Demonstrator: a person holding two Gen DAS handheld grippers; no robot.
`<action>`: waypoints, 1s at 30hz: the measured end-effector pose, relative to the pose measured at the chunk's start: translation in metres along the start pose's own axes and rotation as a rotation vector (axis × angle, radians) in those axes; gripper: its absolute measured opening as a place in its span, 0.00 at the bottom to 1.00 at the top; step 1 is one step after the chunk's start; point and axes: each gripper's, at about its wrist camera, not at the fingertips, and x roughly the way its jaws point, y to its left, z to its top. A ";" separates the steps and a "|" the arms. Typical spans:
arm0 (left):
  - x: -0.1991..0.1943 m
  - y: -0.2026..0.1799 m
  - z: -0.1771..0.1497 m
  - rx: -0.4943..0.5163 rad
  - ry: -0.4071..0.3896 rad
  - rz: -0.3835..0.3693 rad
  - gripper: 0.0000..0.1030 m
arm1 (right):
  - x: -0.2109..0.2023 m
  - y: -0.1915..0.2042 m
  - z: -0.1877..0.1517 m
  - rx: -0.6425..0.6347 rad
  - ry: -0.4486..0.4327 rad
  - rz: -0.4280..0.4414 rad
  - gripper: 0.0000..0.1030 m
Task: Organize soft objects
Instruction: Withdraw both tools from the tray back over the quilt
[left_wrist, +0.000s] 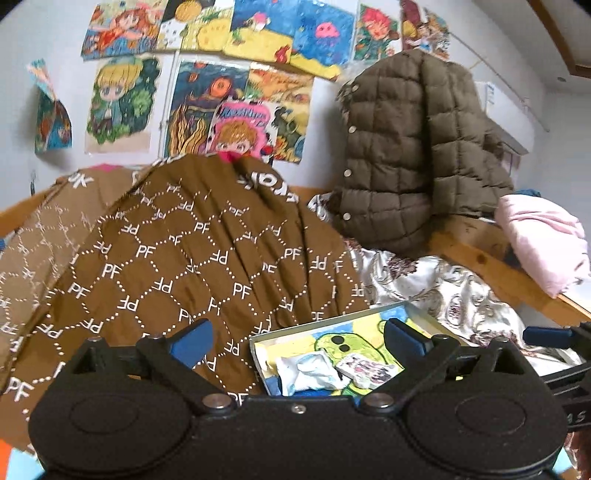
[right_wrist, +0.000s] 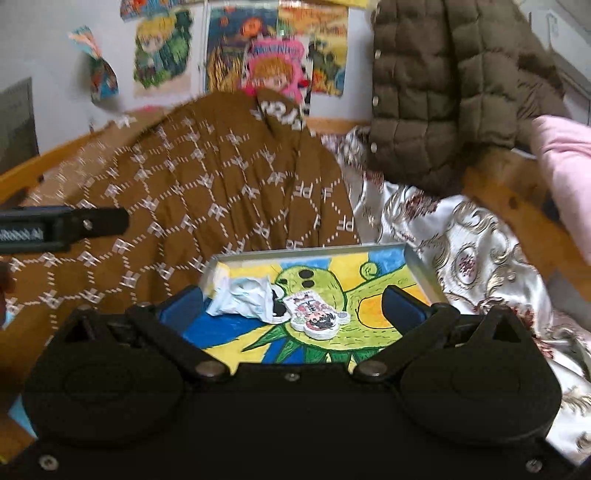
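Grippers both wide open, holding nothing. I see brown PF-monogram quilted blanket (left_wrist: 192, 254) heaped dead ahead of left gripper (left_wrist: 297, 341), up-left of right gripper (right_wrist: 293, 301); left is nearer.

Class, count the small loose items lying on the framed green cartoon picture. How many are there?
2. A crumpled white cloth lies left on the framed picture; a printed cartoon tag sits right of it, touching. More may be hidden behind the grippers.

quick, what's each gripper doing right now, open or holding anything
Left gripper: open, holding nothing, above the brown PF blanket.
Right gripper: open, holding nothing, above the framed painting.
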 end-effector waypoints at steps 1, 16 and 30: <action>-0.010 -0.003 -0.001 0.007 -0.006 0.000 0.96 | -0.013 0.000 0.000 0.003 -0.013 0.002 0.99; -0.135 -0.037 -0.076 0.060 -0.040 -0.061 0.99 | -0.184 -0.017 -0.072 0.045 -0.148 0.011 0.99; -0.185 -0.065 -0.147 0.134 0.008 -0.141 0.99 | -0.263 -0.009 -0.181 0.075 -0.161 -0.082 0.99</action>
